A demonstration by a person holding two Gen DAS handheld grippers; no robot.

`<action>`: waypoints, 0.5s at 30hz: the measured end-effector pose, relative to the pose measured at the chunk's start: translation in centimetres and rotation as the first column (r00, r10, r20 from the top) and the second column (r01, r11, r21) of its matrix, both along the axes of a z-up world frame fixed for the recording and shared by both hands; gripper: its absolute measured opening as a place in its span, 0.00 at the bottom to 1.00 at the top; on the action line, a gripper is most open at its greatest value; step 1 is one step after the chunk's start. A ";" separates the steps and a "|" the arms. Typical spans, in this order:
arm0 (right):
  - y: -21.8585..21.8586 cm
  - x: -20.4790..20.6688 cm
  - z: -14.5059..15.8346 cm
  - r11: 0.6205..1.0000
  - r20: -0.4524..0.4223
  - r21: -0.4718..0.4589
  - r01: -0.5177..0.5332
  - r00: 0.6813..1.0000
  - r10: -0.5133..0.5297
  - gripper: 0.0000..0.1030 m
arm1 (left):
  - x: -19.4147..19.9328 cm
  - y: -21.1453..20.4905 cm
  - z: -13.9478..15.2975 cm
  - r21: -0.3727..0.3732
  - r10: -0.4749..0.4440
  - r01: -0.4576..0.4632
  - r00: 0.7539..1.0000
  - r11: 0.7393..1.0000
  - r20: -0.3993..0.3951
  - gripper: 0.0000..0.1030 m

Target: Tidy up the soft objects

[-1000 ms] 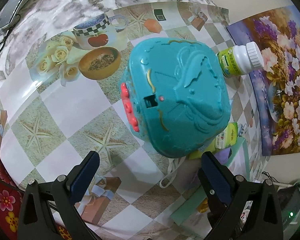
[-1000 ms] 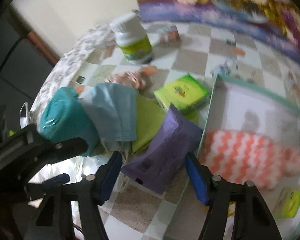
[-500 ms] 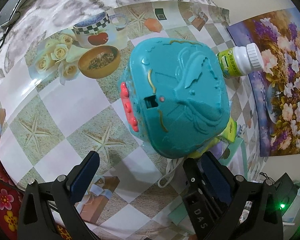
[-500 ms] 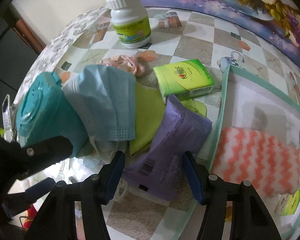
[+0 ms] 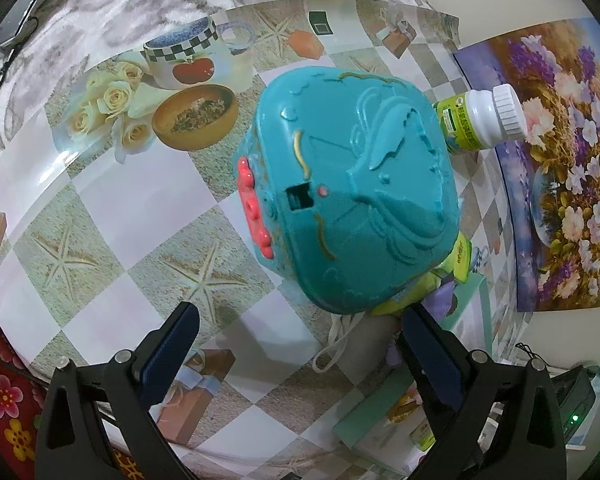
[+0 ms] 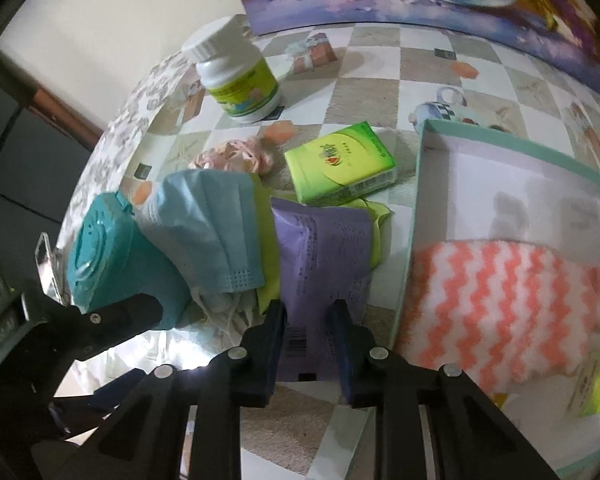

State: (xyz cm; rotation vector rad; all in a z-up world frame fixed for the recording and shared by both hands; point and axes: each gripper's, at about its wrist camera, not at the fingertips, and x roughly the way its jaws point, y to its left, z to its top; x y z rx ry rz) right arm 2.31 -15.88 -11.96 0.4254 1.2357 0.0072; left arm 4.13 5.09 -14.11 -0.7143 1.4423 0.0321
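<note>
Right claw [image 6: 308,334] is closing its jaws on the crinkly purple soft pack [image 6: 320,256], pads pressing its near end. Left of it, pleated blue face mask [image 6: 216,232]; to its right, fuzzy zigzag cloth [image 6: 496,304] lying in the mint tray [image 6: 410,240]. Left claw [image 5: 300,344] is hovering wide, empty, with the hard teal plastic case [image 5: 356,200] beyond it.

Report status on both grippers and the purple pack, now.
Right gripper closing, purple pack between its fingers. Left gripper open, empty, over the teal toy case. Blue face mask beside the pack, not on it.
</note>
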 end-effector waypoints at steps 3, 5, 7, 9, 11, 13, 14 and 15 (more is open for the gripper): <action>-0.2 -0.2 0.3 1.000 0.006 0.004 0.006 1.000 -0.006 0.20 | 0.1 -0.2 0.0 -0.003 -0.001 0.001 1.000 1.000 0.000 0.98; 0.0 -0.2 0.5 1.000 0.012 0.003 0.001 1.000 -0.001 0.19 | 0.1 -0.2 0.0 -0.005 -0.006 0.006 1.000 1.000 0.001 0.98; -0.1 -0.4 0.7 1.000 0.018 0.010 0.002 1.000 -0.003 0.18 | 0.1 -0.4 0.0 -0.011 -0.011 0.011 1.000 1.000 0.004 0.98; -0.3 -0.6 1.1 1.000 0.025 0.017 0.009 1.000 -0.009 0.18 | 0.1 -0.6 0.0 -0.011 -0.016 0.016 1.000 1.000 0.007 0.98; -0.4 -0.9 1.6 1.000 0.037 0.025 0.017 0.999 -0.018 0.18 | 0.2 -0.9 0.0 -0.012 -0.020 0.020 1.000 1.000 0.007 0.98; -0.6 -1.1 2.1 0.999 0.050 0.032 0.022 0.998 -0.023 0.18 | 0.2 -1.2 0.0 -0.014 -0.028 0.029 1.000 0.999 0.010 0.98; -0.8 -1.3 2.5 0.999 0.060 0.037 0.029 0.998 -0.031 0.18 | 0.3 -1.4 0.0 -0.013 -0.037 0.037 0.999 0.999 0.014 0.98; -1.0 -1.4 2.9 0.998 0.068 0.043 0.040 0.997 -0.043 0.18 | 0.4 -1.7 0.1 -0.011 -0.048 0.048 0.999 0.999 0.018 0.97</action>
